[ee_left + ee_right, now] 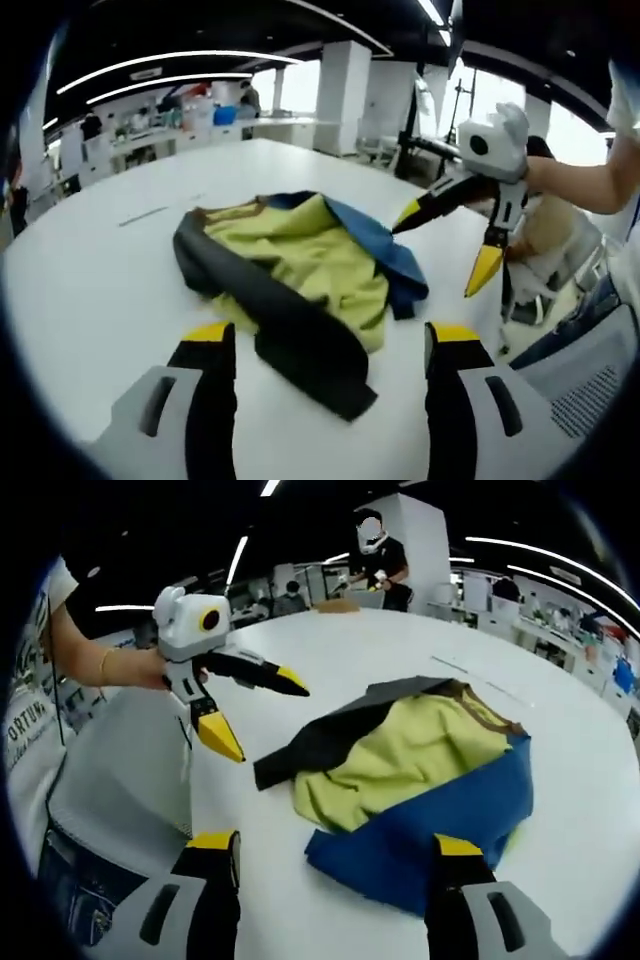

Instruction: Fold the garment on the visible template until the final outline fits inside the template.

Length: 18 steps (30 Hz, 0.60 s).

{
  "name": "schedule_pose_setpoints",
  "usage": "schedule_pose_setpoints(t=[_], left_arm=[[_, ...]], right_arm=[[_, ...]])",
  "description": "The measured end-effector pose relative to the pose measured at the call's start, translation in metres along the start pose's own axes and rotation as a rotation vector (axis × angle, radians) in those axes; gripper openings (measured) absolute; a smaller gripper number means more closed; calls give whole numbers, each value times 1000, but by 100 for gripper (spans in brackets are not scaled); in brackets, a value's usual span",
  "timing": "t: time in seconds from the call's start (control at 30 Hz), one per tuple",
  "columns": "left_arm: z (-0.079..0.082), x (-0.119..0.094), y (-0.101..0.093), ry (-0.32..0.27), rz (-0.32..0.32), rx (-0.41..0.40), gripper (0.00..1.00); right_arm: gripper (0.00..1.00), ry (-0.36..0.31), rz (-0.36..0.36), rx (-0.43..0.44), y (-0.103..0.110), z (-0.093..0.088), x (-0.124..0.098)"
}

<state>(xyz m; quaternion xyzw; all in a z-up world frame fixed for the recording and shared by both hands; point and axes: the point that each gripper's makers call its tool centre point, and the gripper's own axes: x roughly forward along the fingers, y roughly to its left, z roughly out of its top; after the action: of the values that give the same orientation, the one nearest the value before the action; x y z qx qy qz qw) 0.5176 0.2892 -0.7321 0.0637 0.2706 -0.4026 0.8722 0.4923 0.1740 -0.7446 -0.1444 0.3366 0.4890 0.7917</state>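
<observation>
A crumpled yellow-green, dark grey and blue fabric garment lay on the white round table. The left gripper and right gripper were both held above it, jaws spread wide, holding nothing.

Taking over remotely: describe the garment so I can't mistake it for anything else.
On the large white round table, between both pairs of yellow-tipped tongs, lies one crumpled fabric garment. It is the only cloth there: a yellow-green middle, a dark grey-black panel along one side and a blue panel along the other.
</observation>
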Motion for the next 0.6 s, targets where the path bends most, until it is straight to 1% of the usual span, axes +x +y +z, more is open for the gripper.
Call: schedule_pose_setpoints(t=[0.1, 0.17, 0.23, 0.33, 0.43, 0.5, 0.53, 0.6], left_arm=[[-10, 1, -1, 22, 20, 14, 68], [-17, 2, -1, 45, 39, 42, 65], [-22, 3, -3, 54, 44, 39, 61], [-30, 4, -6, 75, 49, 39, 54], [-38, 4, -1, 102, 85, 60, 47], [-39, 6, 0, 89, 102, 42, 41], [-39, 6, 1, 87, 110, 39, 37], [-41, 6, 2, 85, 125, 36, 30]], right_arm=[[61, 14, -12, -19, 5, -7, 6], [54, 16, -18, -33, 8, -10, 9], [50, 7, -25, -45, 10, -10, 11], [46, 21, -57, -78, 9, -15, 15], [41, 29, -82, -74, 5, -20, 18], [39, 38, -117, -95, 0, -22, 20], [38, 49, -138, -126, -2, -24, 21], [34, 65, -165, -141, -4, -28, 23]])
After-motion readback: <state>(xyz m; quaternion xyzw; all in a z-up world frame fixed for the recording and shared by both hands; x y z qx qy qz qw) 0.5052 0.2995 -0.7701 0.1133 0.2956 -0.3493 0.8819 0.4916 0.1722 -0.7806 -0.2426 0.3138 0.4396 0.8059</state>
